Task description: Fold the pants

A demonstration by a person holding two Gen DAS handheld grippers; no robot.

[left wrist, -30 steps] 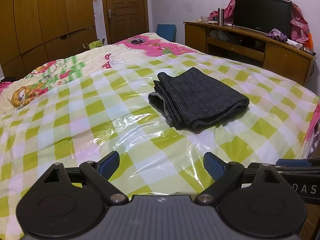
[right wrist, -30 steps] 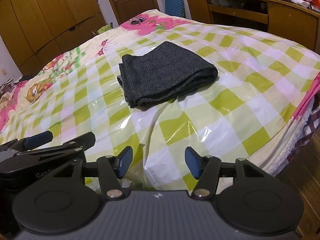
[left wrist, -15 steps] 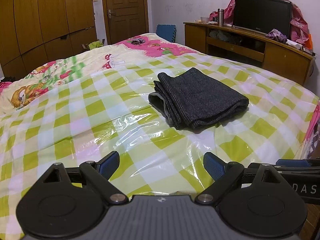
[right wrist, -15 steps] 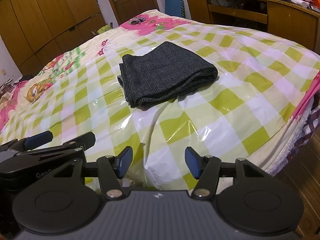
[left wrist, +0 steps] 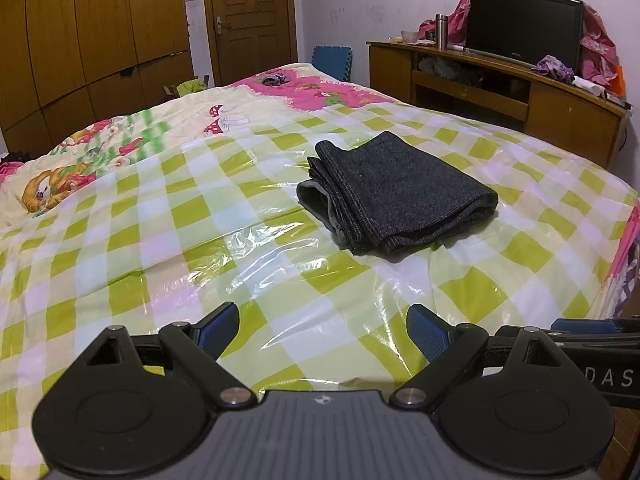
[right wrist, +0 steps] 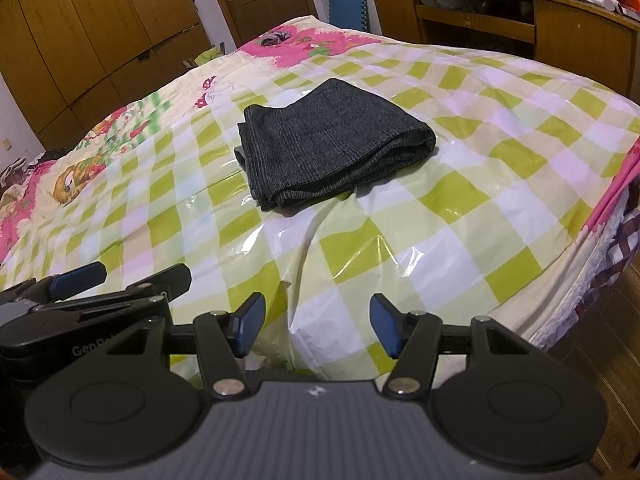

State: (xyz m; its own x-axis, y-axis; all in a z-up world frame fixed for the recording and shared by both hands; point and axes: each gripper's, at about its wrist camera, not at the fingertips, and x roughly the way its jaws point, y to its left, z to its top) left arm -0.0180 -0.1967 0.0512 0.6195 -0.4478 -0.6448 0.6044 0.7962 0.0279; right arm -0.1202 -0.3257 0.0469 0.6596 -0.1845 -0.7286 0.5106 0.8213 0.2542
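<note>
A: Where are the pants [left wrist: 396, 196] sitting?

B: On the bed [left wrist: 132, 216], out on the green-checked plastic cover [left wrist: 280, 280], toward its middle. They look already folded into a compact dark grey bundle, several layers thick, with the stacked edges facing the left side and a rounded fold on the right.

A: How would they handle?

B: My guess is soft, limp knit fabric, light, no stiffness at all. Lifted by one layer, the stack would likely slide apart. The plastic beneath looks slick, so the bundle could skate if pushed. I would take it at the rounded fold, or pinch through all the layers at two corners of the stacked edge.

A: And the tools?

B: The left hand-held gripper [left wrist: 320, 330] is released, its blue pads standing wide apart with nothing between them. The right hand-held gripper [right wrist: 316, 326] is also released, empty, its gap somewhat narrower. Both hover at the near edge of the bed, side by side, angled down across the cover, well short of the pants. Neither touches the fabric.

A: So the fold?

B: It looks finished, judging from the neat stack.
</note>
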